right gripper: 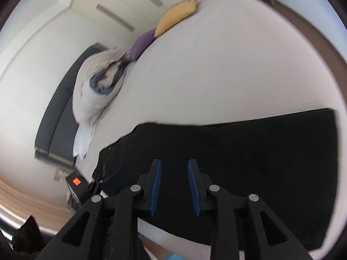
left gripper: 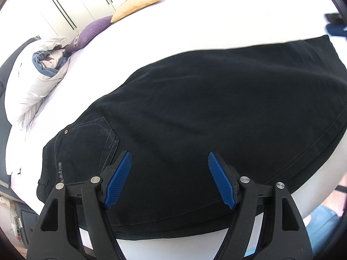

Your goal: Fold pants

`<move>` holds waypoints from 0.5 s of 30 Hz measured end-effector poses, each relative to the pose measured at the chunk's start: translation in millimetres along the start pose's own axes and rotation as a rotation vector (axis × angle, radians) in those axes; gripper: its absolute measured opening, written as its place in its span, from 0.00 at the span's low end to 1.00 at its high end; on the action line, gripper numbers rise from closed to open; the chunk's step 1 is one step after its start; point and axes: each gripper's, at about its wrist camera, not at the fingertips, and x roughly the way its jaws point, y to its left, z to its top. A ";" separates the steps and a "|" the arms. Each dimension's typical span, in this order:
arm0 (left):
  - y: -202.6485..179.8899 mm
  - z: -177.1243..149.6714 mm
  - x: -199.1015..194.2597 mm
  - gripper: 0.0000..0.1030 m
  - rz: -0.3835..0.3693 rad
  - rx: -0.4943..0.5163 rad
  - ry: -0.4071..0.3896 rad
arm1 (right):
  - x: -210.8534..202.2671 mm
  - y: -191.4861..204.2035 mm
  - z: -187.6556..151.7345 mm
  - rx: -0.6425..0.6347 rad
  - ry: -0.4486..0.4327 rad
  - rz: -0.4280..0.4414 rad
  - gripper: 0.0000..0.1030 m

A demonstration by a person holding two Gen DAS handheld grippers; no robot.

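Note:
Black pants [left gripper: 206, 108] lie flat on a white bed [left gripper: 195, 21], folded lengthwise, waistband and back pocket [left gripper: 86, 143] at the left, leg hems at the right. My left gripper [left gripper: 169, 158] is open and empty, hovering over the pants near the seat. The pants also show in the right wrist view [right gripper: 249, 151]. My right gripper [right gripper: 174, 164] is open with a narrower gap, empty, above the pants' near edge. The left gripper's body [right gripper: 80, 186] shows at the lower left of the right wrist view.
At the bed's far side lie a rolled white and blue duvet [left gripper: 41, 73], a purple cushion [left gripper: 91, 30] and a yellow cushion [left gripper: 136, 4]. White wardrobe doors [left gripper: 71, 6] stand behind. A dark headboard [right gripper: 58, 117] runs along the left. Wooden floor [right gripper: 19, 192] shows below.

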 end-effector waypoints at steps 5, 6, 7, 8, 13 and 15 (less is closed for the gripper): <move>-5.1 2.3 8.3 0.70 -0.004 -0.030 0.030 | 80.4 -58.4 22.4 0.126 0.046 -0.074 0.20; -5.0 0.1 11.8 0.70 -0.002 -0.030 0.042 | 78.7 -79.8 22.8 0.206 0.012 -0.046 0.00; -4.5 -3.4 14.1 0.70 -0.009 -0.035 0.049 | 71.7 -98.8 21.0 0.287 -0.024 0.000 0.00; -3.2 -6.8 15.4 0.70 -0.016 -0.046 0.050 | 57.9 -114.5 19.4 0.332 -0.081 0.013 0.00; 7.0 -11.7 16.6 0.71 -0.053 -0.114 0.057 | -30.1 -136.4 12.0 0.376 -0.311 -0.160 0.09; 6.7 -7.2 9.1 0.71 -0.060 -0.133 0.029 | -52.0 -118.5 1.0 0.330 -0.328 -0.049 0.30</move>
